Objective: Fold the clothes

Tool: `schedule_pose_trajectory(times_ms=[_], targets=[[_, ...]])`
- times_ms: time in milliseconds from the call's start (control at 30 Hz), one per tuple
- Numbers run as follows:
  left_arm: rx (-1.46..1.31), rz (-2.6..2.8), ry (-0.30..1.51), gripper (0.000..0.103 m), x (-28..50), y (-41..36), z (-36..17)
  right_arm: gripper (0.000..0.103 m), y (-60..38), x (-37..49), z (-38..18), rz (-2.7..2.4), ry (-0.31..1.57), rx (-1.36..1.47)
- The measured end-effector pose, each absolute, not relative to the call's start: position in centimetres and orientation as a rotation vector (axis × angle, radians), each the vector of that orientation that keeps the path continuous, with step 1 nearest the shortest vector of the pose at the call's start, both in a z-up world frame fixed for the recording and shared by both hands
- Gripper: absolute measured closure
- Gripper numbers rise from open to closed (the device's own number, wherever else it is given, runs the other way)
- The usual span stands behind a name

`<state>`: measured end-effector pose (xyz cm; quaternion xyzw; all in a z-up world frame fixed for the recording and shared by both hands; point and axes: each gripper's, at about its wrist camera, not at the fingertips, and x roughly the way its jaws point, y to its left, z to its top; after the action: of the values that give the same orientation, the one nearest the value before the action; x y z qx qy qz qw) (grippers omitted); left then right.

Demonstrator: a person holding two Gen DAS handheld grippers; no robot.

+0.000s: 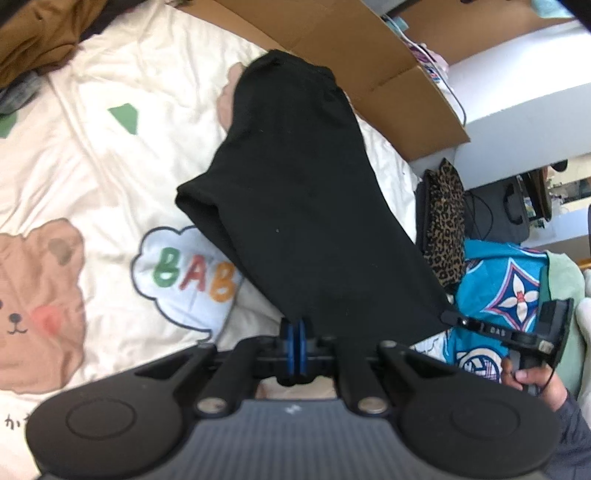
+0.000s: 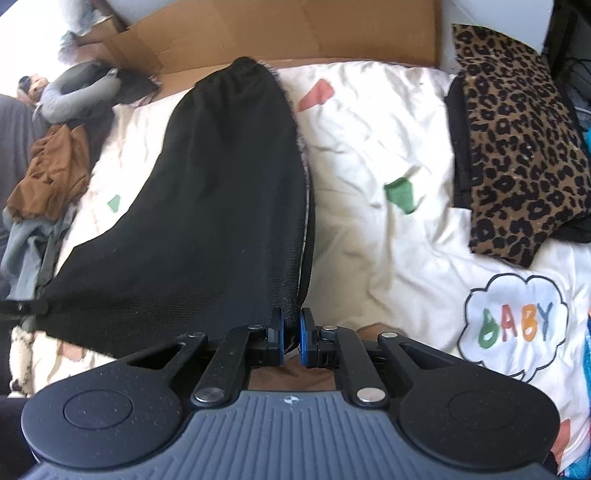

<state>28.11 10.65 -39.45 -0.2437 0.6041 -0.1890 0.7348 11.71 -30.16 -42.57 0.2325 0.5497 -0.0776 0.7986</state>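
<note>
Black garment (image 1: 303,206) lifted off cream quilt (image 1: 110,177), both grippers' fingers (image 1: 296,332) (image 2: 290,328) pinching its edge

Cream bear-print quilt (image 2: 369,177), cardboard box (image 2: 280,33), grey neck pillow (image 2: 79,90), teal patterned bag (image 1: 506,280)

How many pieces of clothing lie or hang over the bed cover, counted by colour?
Black: 1, the black garment held up by both tools
Leopard print: 1, the leopard-print piece
Brown: 1, the brown garment
Grey-blue: 1, the grey-blue garment
Total: 4
</note>
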Motion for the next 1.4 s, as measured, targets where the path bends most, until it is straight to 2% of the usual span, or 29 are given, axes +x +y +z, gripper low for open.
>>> schedule_pose_trajectory(times_ms=[633, 1167, 1400], targets=[[-0.479, -0.333, 1.348, 0.101, 27.3, 11.7, -38.7, 0.097, -27.8, 8.9, -42.8, -0.19, 1.135, 0.553], [-0.557, -0.331, 1.381, 0.101, 26.4, 12.8, -43.9, 0.097, -28.2, 8.4, -45.7, -0.243, 1.175, 0.546], [-0.554, -0.335, 1.388, 0.101, 26.7, 12.5, -44.5, 0.097, -28.4, 8.4, -45.6, -0.256, 1.178, 0.537]])
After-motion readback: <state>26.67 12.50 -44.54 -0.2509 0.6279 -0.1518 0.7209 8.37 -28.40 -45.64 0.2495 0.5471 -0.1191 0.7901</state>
